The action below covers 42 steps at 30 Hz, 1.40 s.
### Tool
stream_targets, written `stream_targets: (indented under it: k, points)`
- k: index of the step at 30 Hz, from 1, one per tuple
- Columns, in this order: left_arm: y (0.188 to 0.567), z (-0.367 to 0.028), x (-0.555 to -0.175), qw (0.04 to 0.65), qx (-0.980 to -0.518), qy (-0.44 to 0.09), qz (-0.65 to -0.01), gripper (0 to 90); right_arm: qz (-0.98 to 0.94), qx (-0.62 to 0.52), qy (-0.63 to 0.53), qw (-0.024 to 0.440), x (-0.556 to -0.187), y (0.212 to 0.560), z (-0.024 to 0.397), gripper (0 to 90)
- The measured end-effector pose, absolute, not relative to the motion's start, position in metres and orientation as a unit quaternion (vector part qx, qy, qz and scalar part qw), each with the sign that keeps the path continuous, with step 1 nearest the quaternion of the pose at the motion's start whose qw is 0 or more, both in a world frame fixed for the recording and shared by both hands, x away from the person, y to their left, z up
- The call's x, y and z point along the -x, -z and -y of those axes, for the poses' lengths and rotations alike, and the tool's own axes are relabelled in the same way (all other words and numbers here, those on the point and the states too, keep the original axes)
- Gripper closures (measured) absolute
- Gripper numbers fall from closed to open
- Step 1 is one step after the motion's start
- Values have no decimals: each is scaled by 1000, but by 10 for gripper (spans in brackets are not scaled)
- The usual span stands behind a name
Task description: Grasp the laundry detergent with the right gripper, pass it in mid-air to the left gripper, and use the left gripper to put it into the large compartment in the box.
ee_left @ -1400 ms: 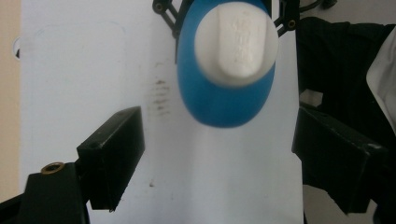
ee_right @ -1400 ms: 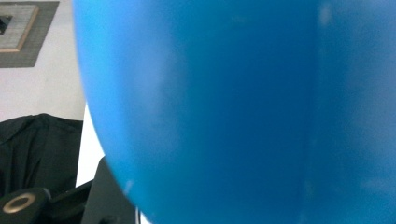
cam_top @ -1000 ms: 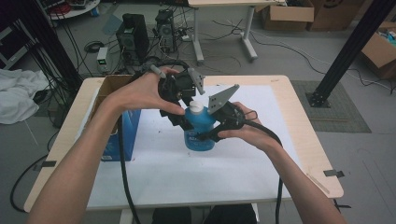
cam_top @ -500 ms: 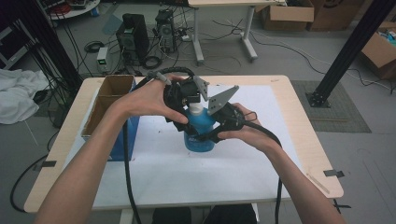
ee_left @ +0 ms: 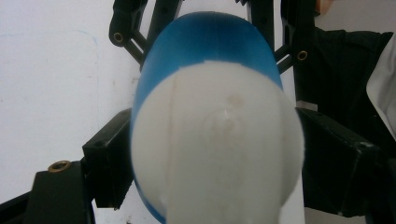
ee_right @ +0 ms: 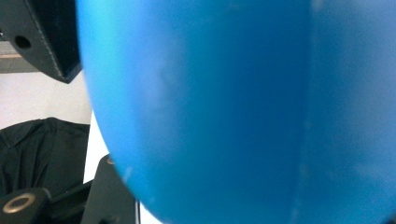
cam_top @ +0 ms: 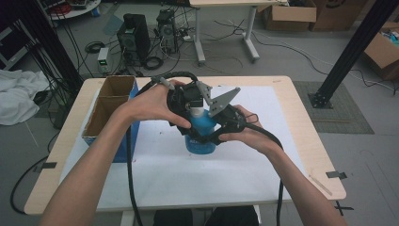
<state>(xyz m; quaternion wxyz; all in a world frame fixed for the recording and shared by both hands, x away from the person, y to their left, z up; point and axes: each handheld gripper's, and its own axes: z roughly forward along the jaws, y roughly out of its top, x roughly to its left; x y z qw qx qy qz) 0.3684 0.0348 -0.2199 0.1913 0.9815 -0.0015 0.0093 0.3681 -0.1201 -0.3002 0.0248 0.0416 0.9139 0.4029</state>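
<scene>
standing on the white sheet (cam_top: 226, 174) that covered the pale wooden table (cam_top: 306, 117), the blue bottle (cam_top: 200, 136) was upright near the table's middle. the sheet looked smooth and matte. an open cardboard box (cam_top: 110, 106) with blue printed sides sat left of the bottle, divided into two compartments; its printing was too small to read. the bottle's body was rounded, glossy blue plastic, and its label (cam_top: 195, 142) could not be read. its white cap (ee_left: 215, 144) was smooth, with a faint moulded seam down it.

the left gripper (cam_top: 186, 106) came at the bottle from above, and in the left gripper view its black jaws stood pressed against either side of the cap, clamped on it. the right gripper (cam_top: 221, 127), with a grey three-cornered plate on top, sat low at the bottle's right side; in the right gripper view the blue wall (ee_right: 233, 112) lay hard against the camera, one jaw pad touching it, the other hidden, so i cannot tell whether it gripped.
</scene>
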Motion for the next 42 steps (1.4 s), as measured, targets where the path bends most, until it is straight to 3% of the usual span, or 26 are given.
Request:
stream_targets:
  k: [42]
  points:
    - [228, -29, -367, 168, -985, -23, 6, 355, -912, -40, -407, 22, -365, 305, 119, 451]
